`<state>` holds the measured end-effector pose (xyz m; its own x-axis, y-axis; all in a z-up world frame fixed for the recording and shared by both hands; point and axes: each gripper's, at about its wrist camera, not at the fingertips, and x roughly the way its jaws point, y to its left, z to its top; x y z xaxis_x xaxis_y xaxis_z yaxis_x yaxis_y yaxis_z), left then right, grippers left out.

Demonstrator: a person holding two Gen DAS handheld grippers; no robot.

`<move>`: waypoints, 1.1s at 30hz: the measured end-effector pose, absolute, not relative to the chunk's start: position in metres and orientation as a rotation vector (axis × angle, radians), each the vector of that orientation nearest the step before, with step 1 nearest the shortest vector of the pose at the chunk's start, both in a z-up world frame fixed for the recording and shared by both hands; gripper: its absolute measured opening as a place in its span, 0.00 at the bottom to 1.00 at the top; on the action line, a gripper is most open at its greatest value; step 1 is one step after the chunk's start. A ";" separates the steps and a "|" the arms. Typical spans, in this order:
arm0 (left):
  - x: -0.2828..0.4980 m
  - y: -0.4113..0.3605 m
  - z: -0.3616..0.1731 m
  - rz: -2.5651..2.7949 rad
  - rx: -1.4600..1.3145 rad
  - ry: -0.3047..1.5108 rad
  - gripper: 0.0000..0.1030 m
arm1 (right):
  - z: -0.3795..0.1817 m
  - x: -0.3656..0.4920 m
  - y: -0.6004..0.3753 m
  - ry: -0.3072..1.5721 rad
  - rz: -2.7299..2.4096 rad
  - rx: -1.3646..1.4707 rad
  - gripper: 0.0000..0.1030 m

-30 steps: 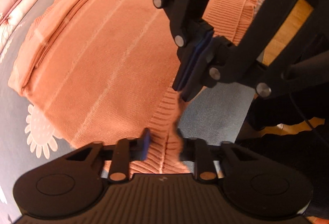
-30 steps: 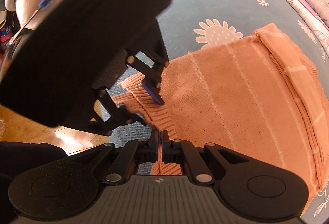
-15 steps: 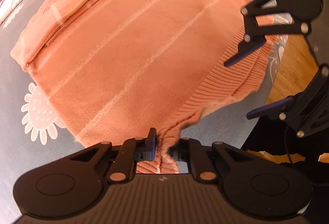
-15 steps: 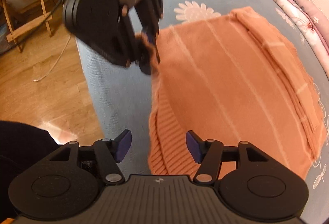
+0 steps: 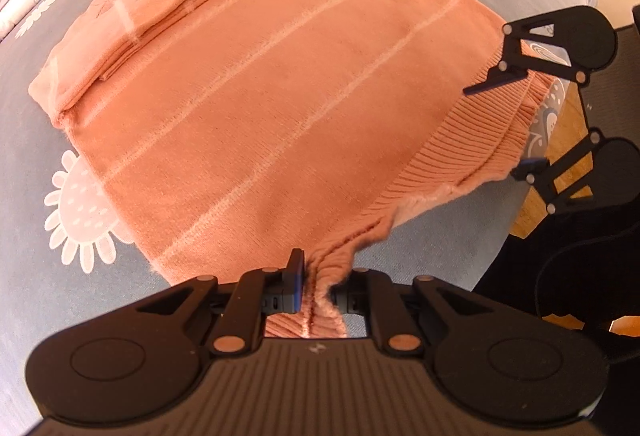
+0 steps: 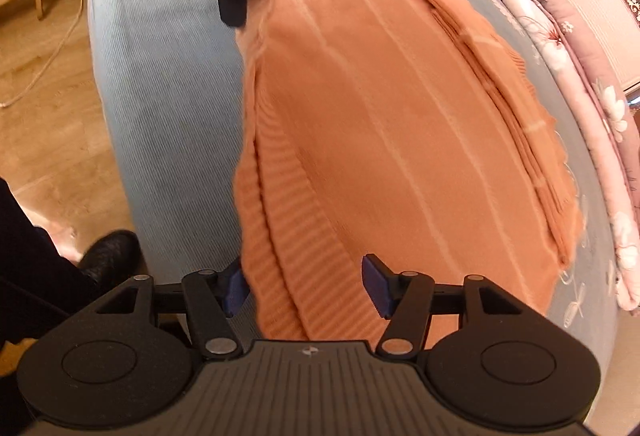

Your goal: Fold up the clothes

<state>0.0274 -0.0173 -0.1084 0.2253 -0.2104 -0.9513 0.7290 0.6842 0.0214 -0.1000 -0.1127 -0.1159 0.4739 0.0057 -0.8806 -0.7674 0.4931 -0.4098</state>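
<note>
My left claw (image 5: 316, 286) pinches sweater (image 5: 280, 108) hem corner; my right claw (image 6: 304, 286) wide, straddling opposite hem corner, unclamped; hem runs between both claws, bed (image 6: 168, 124) beneath

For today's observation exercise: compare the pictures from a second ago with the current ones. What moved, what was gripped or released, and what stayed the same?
The right gripper let go of the sweater's ribbed hem, opened, and slid along that hem away from the left gripper, now straddling the far corner without pinching it. The left gripper stayed shut on its hem corner. The orange sweater remains spread on the blue bedspread, sleeves folded in.
</note>
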 end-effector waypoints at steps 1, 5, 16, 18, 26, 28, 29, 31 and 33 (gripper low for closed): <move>0.026 -0.017 -0.108 -0.690 0.527 1.177 0.09 | -0.117 -0.101 -0.116 0.967 0.561 -0.952 0.62; 0.027 -0.016 -0.107 -0.685 0.514 1.188 0.09 | -0.121 -0.103 -0.126 0.958 0.538 -0.991 0.62; 0.028 -0.018 -0.107 -0.688 0.526 1.200 0.10 | -0.127 -0.101 -0.154 0.967 0.483 -1.050 0.62; 0.029 -0.018 -0.107 -0.687 0.526 1.203 0.10 | -0.128 -0.102 -0.156 0.963 0.464 -1.053 0.62; 0.030 -0.018 -0.108 -0.680 0.514 1.216 0.10 | -0.126 -0.107 -0.143 0.908 0.429 -1.038 0.62; 0.031 -0.017 -0.107 -0.675 0.504 1.218 0.10 | -0.126 -0.106 -0.140 0.909 0.418 -1.018 0.62; 0.032 -0.016 -0.107 -0.672 0.499 1.219 0.10 | -0.127 -0.105 -0.138 0.920 0.411 -1.014 0.62; 0.034 -0.015 -0.106 -0.661 0.475 1.226 0.10 | -0.129 -0.106 -0.138 0.933 0.406 -1.009 0.62; 0.037 -0.012 -0.105 -0.649 0.446 1.235 0.10 | -0.131 -0.109 -0.140 0.940 0.401 -1.012 0.62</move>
<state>0.0367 -0.0120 -0.1054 0.1891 -0.2109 -0.9590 0.6701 0.7416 -0.0310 -0.1090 -0.1401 -0.1307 0.5614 -0.1227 -0.8184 -0.6756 0.5032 -0.5389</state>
